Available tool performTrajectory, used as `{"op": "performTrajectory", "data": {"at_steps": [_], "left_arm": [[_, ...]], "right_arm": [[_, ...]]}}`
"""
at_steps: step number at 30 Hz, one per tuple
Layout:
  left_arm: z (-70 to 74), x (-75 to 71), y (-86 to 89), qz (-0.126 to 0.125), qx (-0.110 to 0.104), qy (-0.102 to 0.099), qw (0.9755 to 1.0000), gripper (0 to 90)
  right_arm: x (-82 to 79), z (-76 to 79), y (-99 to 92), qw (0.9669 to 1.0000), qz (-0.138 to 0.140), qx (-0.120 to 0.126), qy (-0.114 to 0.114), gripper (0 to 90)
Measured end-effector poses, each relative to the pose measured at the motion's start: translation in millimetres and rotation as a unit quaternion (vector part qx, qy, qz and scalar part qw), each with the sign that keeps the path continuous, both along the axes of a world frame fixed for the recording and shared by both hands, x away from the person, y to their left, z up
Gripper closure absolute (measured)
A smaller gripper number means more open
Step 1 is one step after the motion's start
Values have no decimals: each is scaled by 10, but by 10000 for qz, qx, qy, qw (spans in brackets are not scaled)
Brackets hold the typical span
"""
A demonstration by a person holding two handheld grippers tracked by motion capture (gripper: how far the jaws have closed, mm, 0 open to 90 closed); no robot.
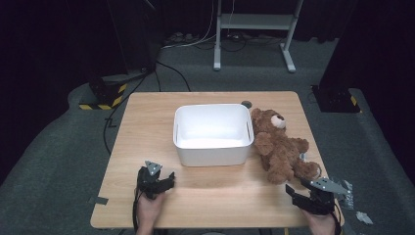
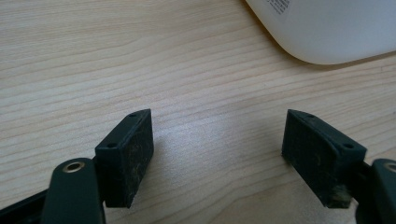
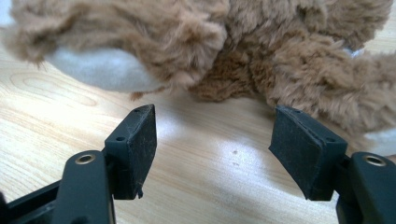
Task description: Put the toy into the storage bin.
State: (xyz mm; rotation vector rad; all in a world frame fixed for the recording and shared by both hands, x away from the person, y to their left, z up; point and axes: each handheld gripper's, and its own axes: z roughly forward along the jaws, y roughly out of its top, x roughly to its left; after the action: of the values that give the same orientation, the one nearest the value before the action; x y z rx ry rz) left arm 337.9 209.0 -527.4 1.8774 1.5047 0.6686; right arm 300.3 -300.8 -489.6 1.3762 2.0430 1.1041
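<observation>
A brown teddy bear [image 1: 279,144] lies on its back on the wooden table [image 1: 147,117], right of a white plastic bin [image 1: 212,133] and touching its right wall. My right gripper [image 1: 299,190] hovers at the front right corner, just short of the bear's feet, jaws open with nothing between them. In the right gripper view the bear's fur and pale foot pad [image 3: 100,70] sit close ahead of the gripper [image 3: 212,149]. My left gripper [image 1: 166,179] rests near the front left, before the bin, open and empty. The left gripper view has the gripper [image 2: 217,154] over bare wood, the bin's corner [image 2: 327,28] ahead.
The bin is empty inside. A small dark round thing [image 1: 246,104] lies on the table behind the bin. Crumpled silvery scraps [image 1: 350,196] lie on the grey floor right of the table. A white metal stand [image 1: 254,29] and cables are on the floor beyond.
</observation>
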Motion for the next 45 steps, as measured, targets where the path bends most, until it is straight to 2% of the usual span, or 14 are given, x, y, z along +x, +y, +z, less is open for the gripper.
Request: {"op": "performTrajectory", "data": {"at_steps": [7,12,17,23,33,45], "left_arm": [[0,0,1,-3,4,2,10000,249],[0,0,0,-1,0,0,10000,249],[0,0,0,-1,1,0,10000,249],[0,0,0,-2,3,0,10000,249],[-3,1,-6,-20,-36,-14,10000,249],[-1,-1,-2,-42,-11,4,10000,249]], "right_arm": [[5,105,-64,9998,-28,185,-66,332],[15,174,-108,9997,-46,214,-64,341],[46,246,-142,9994,-120,291,-169,354],[109,297,-149,9989,-134,413,-174,358],[221,370,-106,9991,-65,308,-273,361],[323,427,-64,9989,-25,365,-293,366]]}}
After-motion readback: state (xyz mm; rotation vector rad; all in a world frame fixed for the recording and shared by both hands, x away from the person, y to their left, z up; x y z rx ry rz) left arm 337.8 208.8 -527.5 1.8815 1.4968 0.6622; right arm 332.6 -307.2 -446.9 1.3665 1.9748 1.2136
